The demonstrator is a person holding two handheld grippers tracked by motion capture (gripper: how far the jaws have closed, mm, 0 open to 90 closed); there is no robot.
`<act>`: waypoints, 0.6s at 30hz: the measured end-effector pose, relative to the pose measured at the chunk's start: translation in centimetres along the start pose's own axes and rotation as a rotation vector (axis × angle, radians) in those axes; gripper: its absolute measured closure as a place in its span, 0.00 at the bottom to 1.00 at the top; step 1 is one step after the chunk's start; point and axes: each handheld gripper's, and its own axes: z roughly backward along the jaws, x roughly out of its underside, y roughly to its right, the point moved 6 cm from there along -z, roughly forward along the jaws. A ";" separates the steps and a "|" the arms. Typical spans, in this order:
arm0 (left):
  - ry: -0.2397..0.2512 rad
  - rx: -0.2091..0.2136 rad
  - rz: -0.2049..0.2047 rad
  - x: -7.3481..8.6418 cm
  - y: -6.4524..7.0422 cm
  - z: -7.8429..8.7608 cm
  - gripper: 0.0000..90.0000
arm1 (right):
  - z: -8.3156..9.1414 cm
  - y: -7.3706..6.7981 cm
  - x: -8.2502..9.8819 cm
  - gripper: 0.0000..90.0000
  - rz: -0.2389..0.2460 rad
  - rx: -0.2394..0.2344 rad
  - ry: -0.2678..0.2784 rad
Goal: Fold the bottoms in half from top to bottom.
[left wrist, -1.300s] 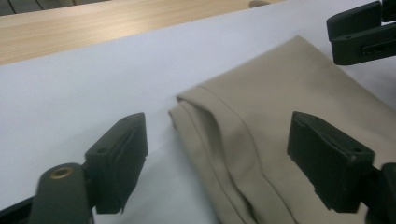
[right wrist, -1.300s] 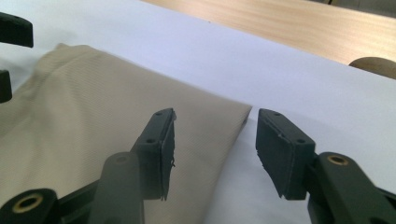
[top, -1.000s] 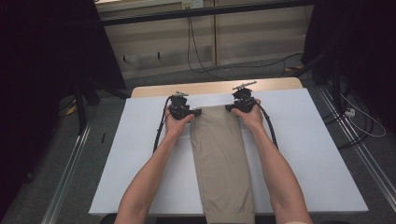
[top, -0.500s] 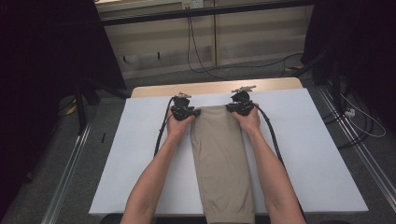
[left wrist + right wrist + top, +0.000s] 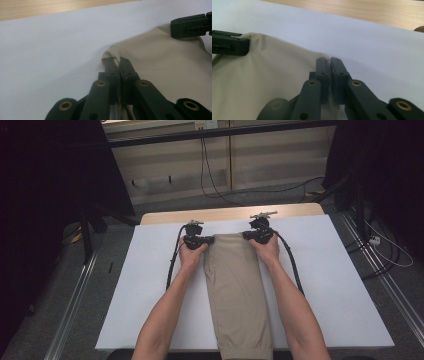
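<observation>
Beige trousers [image 5: 237,290] lie folded lengthwise on the white table cover [image 5: 150,285], running from the near edge toward the far side. My left gripper [image 5: 207,240] is at their far left corner. Its jaws have just been closing and are now shut on a fold of the cloth [image 5: 162,65], seen pinched in the left gripper [image 5: 119,61] view. My right gripper [image 5: 247,235] is at the far right corner. It has just closed too, and the right gripper [image 5: 329,61] view shows the cloth [image 5: 262,75] edge caught between its pads.
A bare wooden strip [image 5: 230,213] runs along the table's far edge. Black cables [image 5: 172,265] trail from both grippers over the white cover. Metal rails [image 5: 75,310] and dark stands flank the table on the floor.
Both hands have stayed at the far end of the trousers. The jaws of both grippers have closed onto the cloth's two far corners.
</observation>
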 end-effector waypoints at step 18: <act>0.108 0.027 0.013 -3.4 0.4 3.2 0.97 | 3.5 -0.2 -3.1 0.96 -0.022 -0.022 0.124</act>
